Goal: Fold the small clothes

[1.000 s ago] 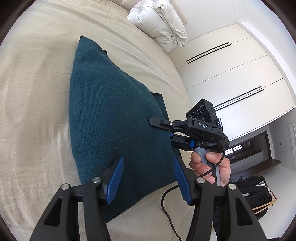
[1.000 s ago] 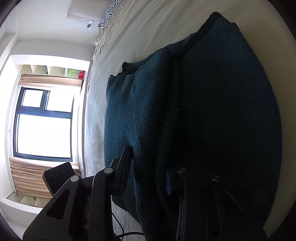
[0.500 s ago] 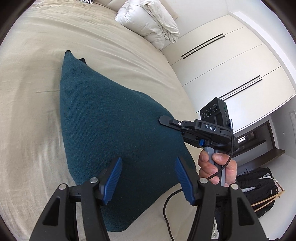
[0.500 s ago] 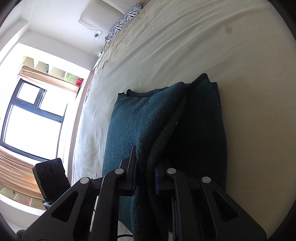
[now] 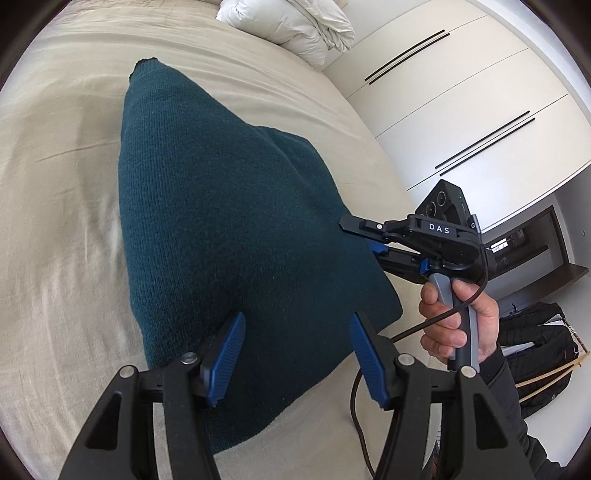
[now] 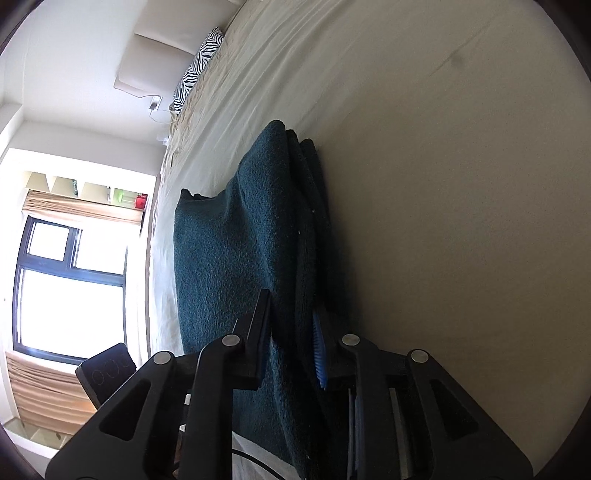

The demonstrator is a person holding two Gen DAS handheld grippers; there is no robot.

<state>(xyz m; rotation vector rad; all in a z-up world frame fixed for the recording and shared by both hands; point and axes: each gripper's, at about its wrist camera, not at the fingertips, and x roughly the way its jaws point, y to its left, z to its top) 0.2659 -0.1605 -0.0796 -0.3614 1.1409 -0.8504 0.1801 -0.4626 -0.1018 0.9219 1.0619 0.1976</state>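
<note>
A dark teal knitted garment [image 5: 221,221] lies folded in layers on the beige bed [image 5: 55,221]. My left gripper [image 5: 295,321] hovers open just above its near end, with nothing between the blue pads [image 5: 229,347]. My right gripper [image 5: 360,240], held by a hand [image 5: 454,317], sits at the garment's right edge, one finger above the fabric and one below. In the right wrist view the layered edge of the garment [image 6: 229,258] fills the gap of the right gripper [image 6: 291,310]. Its jaws are opening, and the pads still touch the fabric.
A white duvet or pillows [image 5: 295,26] lie at the head of the bed, with white wardrobe doors [image 5: 461,110] beyond. A zebra-print pillow [image 6: 195,70] and a window [image 6: 66,291] show in the right wrist view. A black bag [image 5: 532,343] sits on the floor to the right.
Both grippers drew back along the garment, so more of it shows. The right gripper shifted right with the folded edge, and its jaws closed tighter, then widened a little.
</note>
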